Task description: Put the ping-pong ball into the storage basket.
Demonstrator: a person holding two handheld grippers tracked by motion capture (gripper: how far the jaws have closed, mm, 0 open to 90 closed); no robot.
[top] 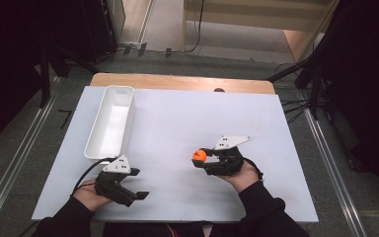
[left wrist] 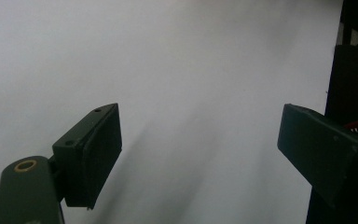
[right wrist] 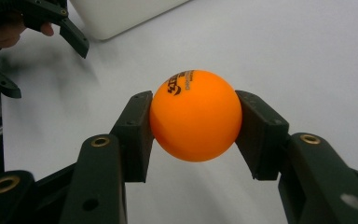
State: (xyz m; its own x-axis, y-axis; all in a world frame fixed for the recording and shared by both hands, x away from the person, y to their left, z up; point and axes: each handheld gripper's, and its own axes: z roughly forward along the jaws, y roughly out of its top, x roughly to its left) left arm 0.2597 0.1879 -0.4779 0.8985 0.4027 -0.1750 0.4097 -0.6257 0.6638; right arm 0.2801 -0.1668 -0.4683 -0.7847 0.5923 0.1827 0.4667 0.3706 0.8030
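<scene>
Fingers of right gripper (right wrist: pixel 195 135) clamped on orange ball (right wrist: pixel 195 115) (held above table (top: pixel 177 118)); left gripper (left wrist: pixel 200 154) fingers apart, low.

My right tool (right wrist: pixel 193 128) is matt black plastic; its orange ball (right wrist: pixel 195 115) smooth plastic; the surface (top: pixel 177 123) matt white.

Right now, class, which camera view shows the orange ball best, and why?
The right gripper view: the orange ball looms large between the right gripper jaws, with black print legible on top. The high view shows it as a small dot at that gripper's tip.
</scene>
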